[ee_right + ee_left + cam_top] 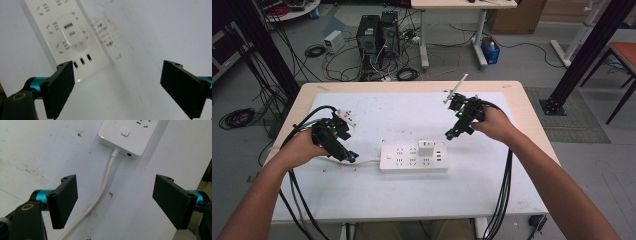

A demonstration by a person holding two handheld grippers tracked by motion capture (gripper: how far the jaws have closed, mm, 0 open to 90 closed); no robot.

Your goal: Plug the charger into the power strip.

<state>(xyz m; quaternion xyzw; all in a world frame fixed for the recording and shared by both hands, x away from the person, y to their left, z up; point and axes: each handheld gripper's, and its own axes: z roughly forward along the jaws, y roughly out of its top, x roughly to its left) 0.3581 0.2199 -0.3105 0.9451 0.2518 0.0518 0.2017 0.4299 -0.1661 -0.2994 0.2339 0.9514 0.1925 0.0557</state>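
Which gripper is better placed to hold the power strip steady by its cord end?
Probably the left. The left gripper sits low beside the cord end of the power strip, open jaws either side of its cord. The right gripper hangs open above the other end.

Even bright overhead light, soft shadows, motion blur in right gripper view.

Both forearms bare, no sleeves. Left gripper (351,156): black body w/ small green light by the jaws, white block on top, bundle of black cables trailing back off the rear. Right gripper (451,134): black too, thin white rod sticking up behind it, black cables hanging off the rear. Flat black rectangular pads (65,197), ridged faces, screw holes, teal rods behind; brass-ringed hole low on left.
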